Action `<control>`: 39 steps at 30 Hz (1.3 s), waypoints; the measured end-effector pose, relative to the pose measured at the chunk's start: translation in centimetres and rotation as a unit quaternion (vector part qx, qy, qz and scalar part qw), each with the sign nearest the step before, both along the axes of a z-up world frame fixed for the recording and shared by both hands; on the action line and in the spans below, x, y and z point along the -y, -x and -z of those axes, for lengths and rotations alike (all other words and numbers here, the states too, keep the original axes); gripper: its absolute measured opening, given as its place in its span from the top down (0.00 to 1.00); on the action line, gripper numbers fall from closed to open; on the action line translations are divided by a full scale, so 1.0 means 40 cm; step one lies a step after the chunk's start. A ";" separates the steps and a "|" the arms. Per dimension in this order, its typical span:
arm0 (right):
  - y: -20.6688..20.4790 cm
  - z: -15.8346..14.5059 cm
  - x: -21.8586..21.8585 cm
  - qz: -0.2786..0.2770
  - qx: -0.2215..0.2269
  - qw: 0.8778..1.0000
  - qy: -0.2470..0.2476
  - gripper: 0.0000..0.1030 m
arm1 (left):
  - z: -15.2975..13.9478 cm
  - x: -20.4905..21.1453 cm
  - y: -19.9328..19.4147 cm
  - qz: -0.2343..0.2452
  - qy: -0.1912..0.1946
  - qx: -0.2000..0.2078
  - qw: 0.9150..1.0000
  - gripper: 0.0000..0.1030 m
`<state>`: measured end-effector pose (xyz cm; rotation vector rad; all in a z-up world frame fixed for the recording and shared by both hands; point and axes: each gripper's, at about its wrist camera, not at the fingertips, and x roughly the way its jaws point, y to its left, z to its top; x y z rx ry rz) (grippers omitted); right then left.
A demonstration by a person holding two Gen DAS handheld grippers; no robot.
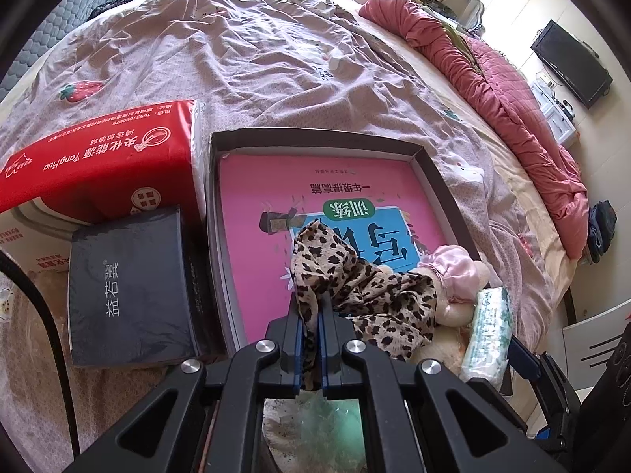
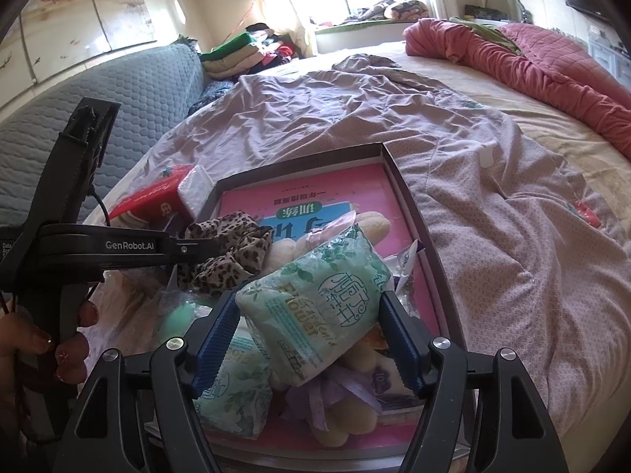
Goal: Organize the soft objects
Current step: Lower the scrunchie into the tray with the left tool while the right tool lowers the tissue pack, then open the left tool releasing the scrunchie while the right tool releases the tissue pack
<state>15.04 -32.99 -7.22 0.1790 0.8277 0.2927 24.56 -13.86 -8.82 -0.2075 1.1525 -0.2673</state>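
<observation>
My left gripper (image 1: 314, 303) is shut on a leopard-print cloth (image 1: 355, 276), held over the near edge of a shallow dark tray (image 1: 315, 136) lined with a pink book. The cloth also shows in the right wrist view (image 2: 228, 248), with the left gripper (image 2: 213, 246) beside it. My right gripper (image 2: 311, 311) is shut on a green-and-white tissue pack (image 2: 315, 307), lifted just above the tray's near end (image 2: 402, 181). A cream plush toy with pink satin (image 1: 461, 276) lies by the cloth; in the right wrist view it lies under the pack (image 2: 366, 216). The pack shows in the left wrist view (image 1: 487, 331).
A red tissue pack (image 1: 106, 153) and a dark blue tissue pack (image 1: 130, 287) lie left of the tray. A second green tissue pack (image 2: 232, 394) lies below my right gripper. A rumpled lilac sheet (image 1: 256, 59) covers the bed; a red quilt (image 1: 512, 98) lies along its right side.
</observation>
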 end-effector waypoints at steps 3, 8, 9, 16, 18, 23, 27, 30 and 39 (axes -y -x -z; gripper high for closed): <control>0.001 -0.002 -0.003 -0.002 0.000 1.000 0.001 0.27 | -0.002 0.000 0.003 0.001 -0.001 -0.001 1.000 0.95; 0.002 -0.008 -0.007 -0.003 0.005 1.000 0.001 0.25 | -0.005 0.001 0.010 0.004 -0.006 0.000 1.000 0.95; 0.003 -0.010 -0.008 -0.003 0.007 1.000 0.002 0.25 | -0.007 0.001 0.011 0.005 -0.008 0.001 1.000 0.95; 0.005 -0.017 -0.010 0.000 0.013 1.000 0.012 0.23 | -0.014 0.012 0.018 0.013 -0.024 0.006 1.000 0.94; 0.005 -0.017 -0.011 0.002 0.013 1.000 0.017 0.23 | -0.016 0.016 0.020 0.016 -0.029 0.008 0.999 0.94; 0.007 -0.015 -0.009 0.006 0.011 1.000 0.021 0.22 | -0.019 0.024 0.025 0.021 -0.041 0.011 0.999 0.93; 0.011 -0.021 -0.003 0.009 0.016 1.000 0.019 0.22 | -0.019 0.026 0.028 0.022 -0.049 0.010 0.998 0.86; 0.015 -0.031 0.000 0.012 0.025 1.000 0.016 0.22 | -0.021 0.025 0.032 0.022 -0.051 0.011 0.998 0.78; 0.029 -0.066 -0.001 0.016 0.042 0.999 0.014 0.21 | -0.041 0.019 0.048 0.026 -0.054 0.017 0.998 0.57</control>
